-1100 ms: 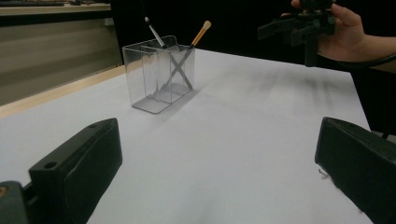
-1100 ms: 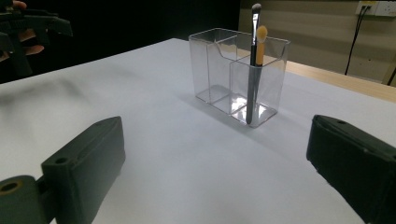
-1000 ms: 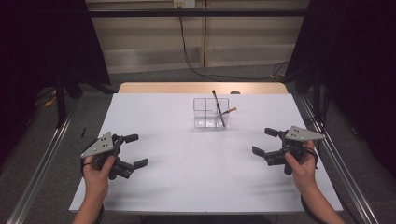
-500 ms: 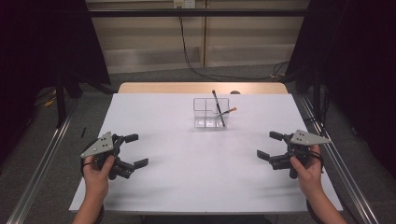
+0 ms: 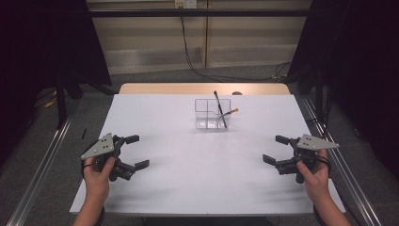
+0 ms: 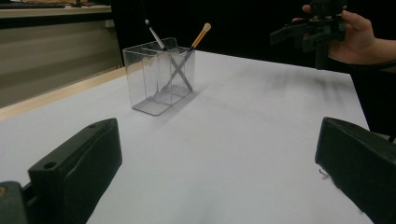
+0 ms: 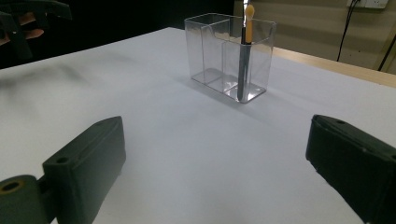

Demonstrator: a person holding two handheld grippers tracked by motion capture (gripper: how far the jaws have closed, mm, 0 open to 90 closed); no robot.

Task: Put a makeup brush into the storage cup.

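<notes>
A clear plastic organiser (image 5: 212, 114) (image 6: 159, 77) (image 7: 229, 56) with several compartments stands at the middle back of the white table (image 5: 202, 165). Two thin brushes lean crossed in its right compartment: one dark-handled (image 5: 219, 109), one with an orange tip (image 5: 231, 112) (image 6: 200, 36) (image 7: 249, 21). My left gripper (image 5: 135, 151) is held over the table's near left, jaws wide open and empty. My right gripper (image 5: 276, 149) hovers over the near right, also open and empty. Each gripper view looks at the organiser between its own jaws.
A bare wooden strip (image 5: 202, 88) runs along the table's far edge. Metal rails (image 5: 37, 165) flank both sides on the floor. Cables (image 5: 197, 66) hang from the back wall. Dark curtains stand left and right.
My right gripper has drawn back toward the near right edge of the table. The left gripper has stayed put.
</notes>
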